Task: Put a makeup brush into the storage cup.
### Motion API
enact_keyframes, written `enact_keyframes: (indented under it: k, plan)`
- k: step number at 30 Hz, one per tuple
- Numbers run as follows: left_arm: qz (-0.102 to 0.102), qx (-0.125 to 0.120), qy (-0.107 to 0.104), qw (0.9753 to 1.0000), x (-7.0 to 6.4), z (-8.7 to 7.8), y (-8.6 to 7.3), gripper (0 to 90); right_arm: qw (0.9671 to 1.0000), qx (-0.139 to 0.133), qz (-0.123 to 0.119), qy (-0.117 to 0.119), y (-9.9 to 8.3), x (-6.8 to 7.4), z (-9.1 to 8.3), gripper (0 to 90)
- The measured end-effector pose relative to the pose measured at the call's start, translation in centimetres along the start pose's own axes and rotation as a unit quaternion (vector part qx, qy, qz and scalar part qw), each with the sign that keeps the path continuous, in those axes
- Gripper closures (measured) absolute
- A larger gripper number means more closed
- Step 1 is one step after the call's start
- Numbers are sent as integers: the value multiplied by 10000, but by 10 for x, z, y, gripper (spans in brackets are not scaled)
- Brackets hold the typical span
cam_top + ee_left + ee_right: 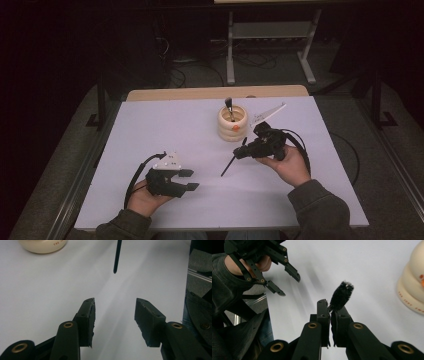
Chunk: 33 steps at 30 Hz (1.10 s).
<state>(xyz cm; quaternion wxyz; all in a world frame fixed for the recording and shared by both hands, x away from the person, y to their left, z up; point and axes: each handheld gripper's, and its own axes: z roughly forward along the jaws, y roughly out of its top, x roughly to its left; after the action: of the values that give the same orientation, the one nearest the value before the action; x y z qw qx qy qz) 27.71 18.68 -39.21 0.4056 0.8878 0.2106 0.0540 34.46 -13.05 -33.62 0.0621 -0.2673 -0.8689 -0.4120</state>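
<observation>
Cream ribbed holder contains one upright brush; right claw clamps a fluffy-headed black makeup brush, left claw wide, empty.

So the table has a plain white top with a strip of light wood showing along the far edge. Only one thing actually sits on it: a cream ribbed holder, out around 1 o'clock from the middle, with a brush standing up inside it.
</observation>
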Motion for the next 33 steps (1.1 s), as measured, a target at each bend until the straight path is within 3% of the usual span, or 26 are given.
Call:
enact_keyframes:
  k: [6, 11, 14, 24, 33]
  plan:
    - [12, 20, 23, 10000, 1, -2, -3, 503, 10000, 0, 56, -47, 4, -4, -6, 844]
    - [-100, -8, 49, 9999, 2, -4, -5, 499, 9999, -39, 66, -84, 9, -6, -11, 844]
    - [-44, -36, 92, 9999, 3, -6, -6, 496, 9999, -28, 85, -94, 13, -8, -12, 844]
    - [-97, -102, 175, 9997, 4, -11, -9, 482, 9995, 24, 13, -324, 29, -9, -23, 844]
    - [-152, -131, 242, 9995, 7, -14, -10, 465, 9987, -72, 102, -488, 44, -12, -37, 844]
